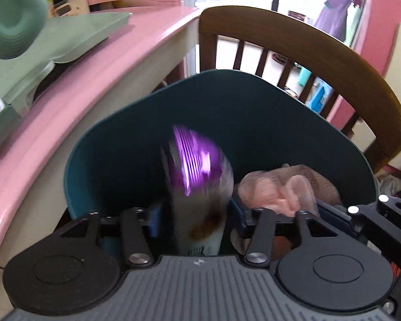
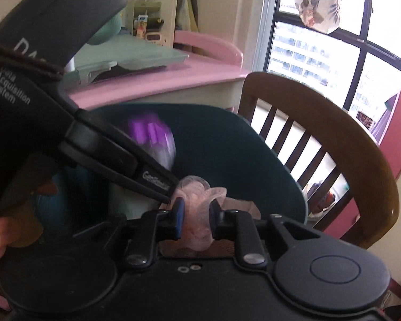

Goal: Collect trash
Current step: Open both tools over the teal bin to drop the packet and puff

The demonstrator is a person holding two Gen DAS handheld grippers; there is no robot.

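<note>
A dark teal trash bin (image 1: 120, 144) stands beside the pink desk; it also shows in the right wrist view (image 2: 267, 165). My left gripper (image 1: 193, 216) is over the bin's mouth with its jaws spread, and a blurred purple and white snack packet (image 1: 197, 176) stands between them without clear contact; the packet also shows in the right wrist view (image 2: 155, 139). My right gripper (image 2: 196, 216) is shut on a pink mesh net (image 2: 197, 208) above the bin. The net also shows in the left wrist view (image 1: 278, 187).
A pink desk (image 1: 99, 61) with a green stand (image 1: 66, 40) on it lies left of the bin. A brown wooden chair (image 1: 307, 53) stands right behind the bin. The left gripper's body (image 2: 40, 80) crosses the right wrist view at left.
</note>
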